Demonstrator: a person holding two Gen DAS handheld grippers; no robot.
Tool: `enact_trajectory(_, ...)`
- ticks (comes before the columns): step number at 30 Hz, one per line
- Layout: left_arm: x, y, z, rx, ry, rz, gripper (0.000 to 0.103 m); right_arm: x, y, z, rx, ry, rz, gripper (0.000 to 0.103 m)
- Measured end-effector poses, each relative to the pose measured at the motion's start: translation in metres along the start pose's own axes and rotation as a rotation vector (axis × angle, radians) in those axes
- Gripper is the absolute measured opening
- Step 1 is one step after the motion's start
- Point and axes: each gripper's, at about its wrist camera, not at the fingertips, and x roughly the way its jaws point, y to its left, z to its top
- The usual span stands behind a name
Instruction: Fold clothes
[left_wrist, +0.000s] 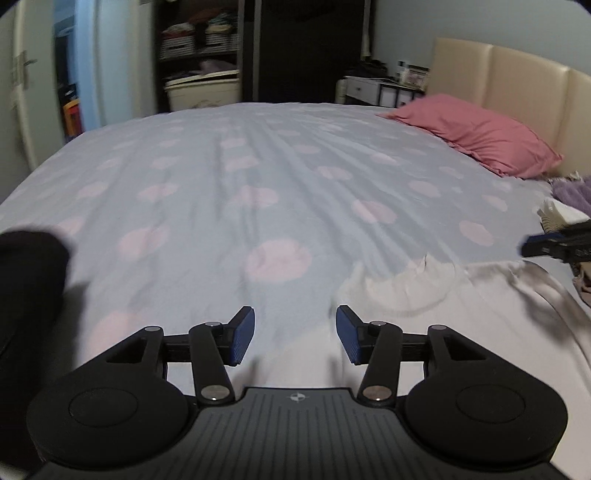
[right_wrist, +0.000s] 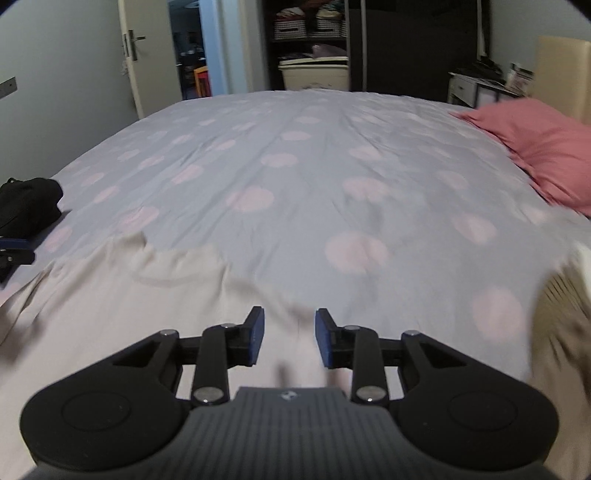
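- Our left claw (left_wrist: 295, 334) hangs over the near edge of the bed (left_wrist: 258, 177) with its blue pads spread wide and nothing between them.
- Our right claw (right_wrist: 289, 338) is also parted, a little narrower, and grips nothing.
- The pale shirt (right_wrist: 110, 295) lies flat on the dotted sheet right under both claws, its neckline (left_wrist: 406, 291) facing the far side of the bed.
- A pink pillow (left_wrist: 476, 133) rests against the headboard (left_wrist: 517, 77) at the right.
- A black bag (right_wrist: 27, 205) sits on the left edge of the bed, apart from the shirt.
- Other clothes (left_wrist: 565, 206) pile at the right edge; both views are blurred there.
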Motion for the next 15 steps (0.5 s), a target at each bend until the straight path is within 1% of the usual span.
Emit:
enact_trajectory(2, -0.026, 0.003, -0.013, -0.026, 0.017, 0.032, 0.047, -0.025, 0.004, -0.018, 0.025, 0.015, -0.003, 0.035)
enact_trajectory(5, -0.06, 0.003, -0.032, -0.06, 0.05, 0.061, 0.047, -0.063, 0.016, -0.051, 0.048, 0.036, -0.009, 0.039)
enact_trajectory(8, -0.095, -0.003, -0.056, -0.065, 0.072, 0.088, 0.047, -0.092, 0.031, -0.085, 0.057, 0.067, -0.02, 0.043)
enact_trajectory(12, -0.135, -0.017, -0.092, -0.104, 0.116, 0.095, 0.048, -0.121, 0.049, -0.132, 0.09, 0.115, -0.018, 0.048)
enact_trajectory(15, -0.158, -0.03, -0.122, -0.148, 0.139, 0.081, 0.048, -0.139, 0.058, -0.161, 0.112, 0.142, -0.035, 0.048)
